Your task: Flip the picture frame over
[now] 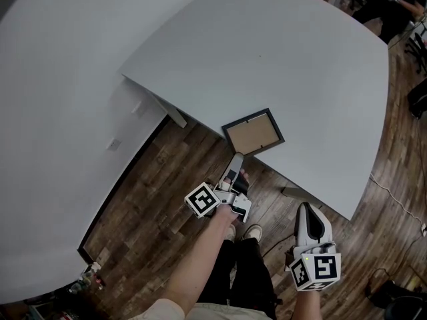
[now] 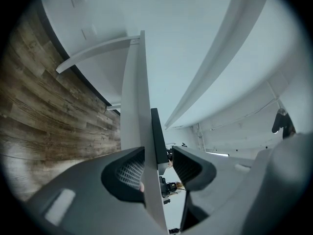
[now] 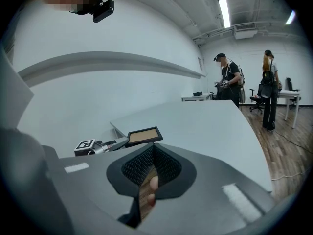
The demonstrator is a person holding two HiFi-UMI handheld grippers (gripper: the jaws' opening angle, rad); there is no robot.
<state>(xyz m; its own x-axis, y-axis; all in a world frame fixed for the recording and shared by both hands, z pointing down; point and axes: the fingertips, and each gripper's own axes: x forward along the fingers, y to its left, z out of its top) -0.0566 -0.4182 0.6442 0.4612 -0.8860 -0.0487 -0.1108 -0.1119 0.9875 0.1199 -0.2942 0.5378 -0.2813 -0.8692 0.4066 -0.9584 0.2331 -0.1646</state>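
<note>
Wood floor (image 1: 160,199); grey table (image 1: 300,79) bears picture frame (image 1: 252,133).

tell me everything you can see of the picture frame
The picture frame is a small rectangle with a thin dark border around a flat brown panel that looks like backing board, facing up. It lies flat on the grey table, turned at an angle, with one corner at the near edge. The left claw reaches that corner. In the left gripper view its jaws stand apart on either side of the frame's edge and the table edge, not yet clamped.
</note>
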